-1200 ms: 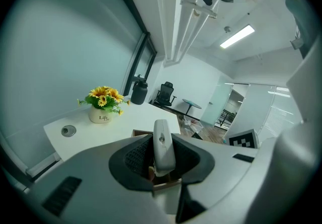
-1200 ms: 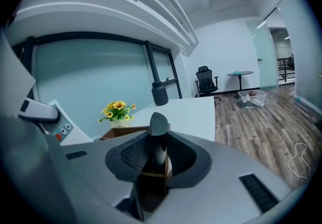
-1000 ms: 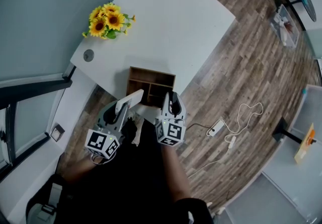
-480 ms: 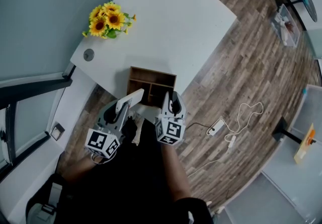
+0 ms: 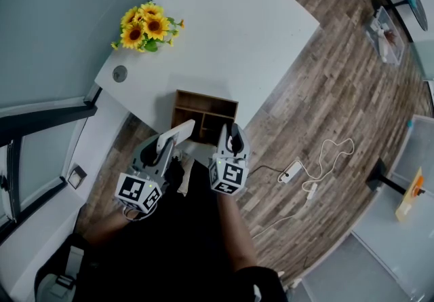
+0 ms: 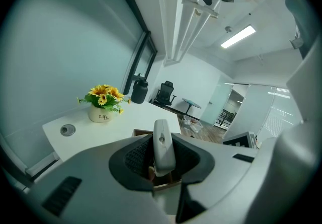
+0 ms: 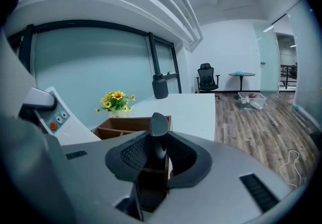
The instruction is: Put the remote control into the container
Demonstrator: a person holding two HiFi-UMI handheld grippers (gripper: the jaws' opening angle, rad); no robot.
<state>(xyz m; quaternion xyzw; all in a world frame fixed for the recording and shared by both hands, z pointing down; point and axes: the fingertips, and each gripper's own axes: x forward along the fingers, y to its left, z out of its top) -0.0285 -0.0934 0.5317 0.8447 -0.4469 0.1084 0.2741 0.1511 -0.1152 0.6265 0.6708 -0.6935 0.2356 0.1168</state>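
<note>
Left hand-held gripper (image 5: 165,148) pinches the white remote control (image 5: 178,134); right hand-held gripper (image 5: 231,146) pinches a dark slim object (image 7: 159,135). The wooden container (image 5: 203,115) rests on the tabletop (image 5: 237,36), at their 12 o'clock.

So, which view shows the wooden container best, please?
The head view: nearly the whole wooden container sits at the table's edge, compartments visible. The right gripper view shows its rim behind the right claw's dark remote; the left gripper view, only slivers behind the left claw's white remote.
</note>
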